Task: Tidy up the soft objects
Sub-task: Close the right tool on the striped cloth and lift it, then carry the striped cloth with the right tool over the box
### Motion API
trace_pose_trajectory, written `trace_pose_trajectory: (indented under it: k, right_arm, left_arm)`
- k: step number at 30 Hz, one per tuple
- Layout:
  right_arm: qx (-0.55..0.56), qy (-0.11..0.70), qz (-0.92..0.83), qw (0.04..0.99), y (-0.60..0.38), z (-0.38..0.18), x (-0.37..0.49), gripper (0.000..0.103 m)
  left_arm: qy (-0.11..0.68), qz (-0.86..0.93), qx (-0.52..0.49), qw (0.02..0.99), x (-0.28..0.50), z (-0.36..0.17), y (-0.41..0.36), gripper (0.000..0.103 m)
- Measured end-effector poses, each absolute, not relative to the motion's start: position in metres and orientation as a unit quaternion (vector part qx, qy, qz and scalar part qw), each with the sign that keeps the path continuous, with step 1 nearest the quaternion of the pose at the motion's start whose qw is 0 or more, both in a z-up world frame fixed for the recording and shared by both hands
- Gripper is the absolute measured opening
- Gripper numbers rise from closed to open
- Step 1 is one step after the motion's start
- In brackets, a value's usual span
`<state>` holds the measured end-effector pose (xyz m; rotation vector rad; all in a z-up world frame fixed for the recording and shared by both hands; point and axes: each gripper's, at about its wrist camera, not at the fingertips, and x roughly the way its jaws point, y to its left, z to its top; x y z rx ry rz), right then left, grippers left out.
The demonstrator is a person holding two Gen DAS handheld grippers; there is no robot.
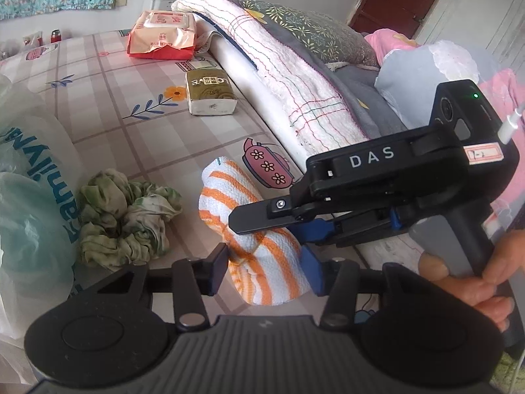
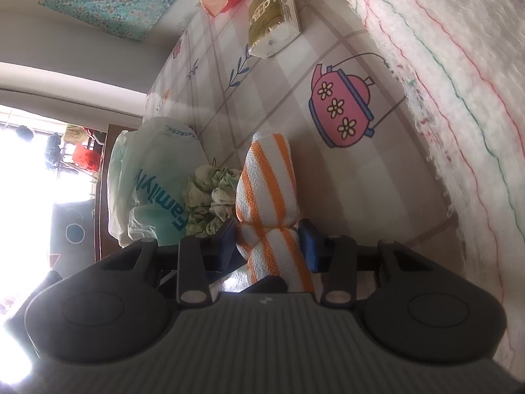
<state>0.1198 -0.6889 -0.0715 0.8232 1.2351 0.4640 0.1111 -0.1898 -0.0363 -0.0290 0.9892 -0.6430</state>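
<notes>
Two grippers meet on one rolled towel (image 1: 262, 256), white with orange stripes, lying on the checked bedsheet (image 1: 108, 98) near the quilt edge. The right gripper (image 2: 267, 246) has its blue pads pinching the roll at a waist, so the cloth bulges on either side; in the left wrist view its lower finger is mostly hidden behind the towel. The left gripper (image 1: 265, 267) straddles the near end of the same roll, its right pad against the cloth and its left pad at the edge; whether it truly squeezes I cannot tell, since the towel's underside is hidden. A hand (image 1: 475, 282) on the right gripper's handle is cut off by the frame.

One crumpled green cloth (image 1: 128, 216) lies just left of the towel, touching a white plastic bag (image 1: 32, 197) whose lettering is only partly readable and whose contents are blurred. One olive tissue pack (image 1: 211, 92) and one red-and-white wipes pack (image 1: 162, 34) lie farther up the sheet, well apart from the towel. One white quilt (image 1: 295, 75) with coloured stitching runs along the right, with pillows (image 1: 315, 29) behind it partly covered.
</notes>
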Motion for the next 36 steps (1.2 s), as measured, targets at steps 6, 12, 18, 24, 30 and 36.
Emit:
trace_pose_trajectory:
  k: [6,12,18,24,30,36]
  right_arm:
    - [0.370,0.537,0.215,0.727,-0.690,-0.048,0.103,0.040]
    - [0.346,0.499,0.239,0.758,-0.676,-0.001,0.093,0.040]
    - [0.313,0.463,0.293,0.776,-0.635,0.048,0.096,0.040]
    - [0.283,0.450,0.352,0.770,-0.573,0.078,0.109,0.040]
    - [0.256,0.457,0.400,0.753,-0.511,0.096,0.116,0.040]
    - [0.235,0.473,0.435,0.730,-0.451,0.108,0.120,0.040]
  left_arm:
    - [0.441,-0.316,-0.010,0.840,0.096,-0.017,-0.182,0.048]
    - [0.392,-0.314,-0.015,0.864,0.080,0.021,-0.160,0.048]
    - [0.344,-0.274,-0.011,0.898,0.067,0.060,-0.120,0.048]
    - [0.323,-0.211,-0.014,0.923,0.061,0.086,-0.075,0.048]
    - [0.316,-0.153,-0.030,0.936,0.057,0.099,-0.030,0.048]
    - [0.313,-0.103,-0.050,0.943,0.054,0.108,0.014,0.048]
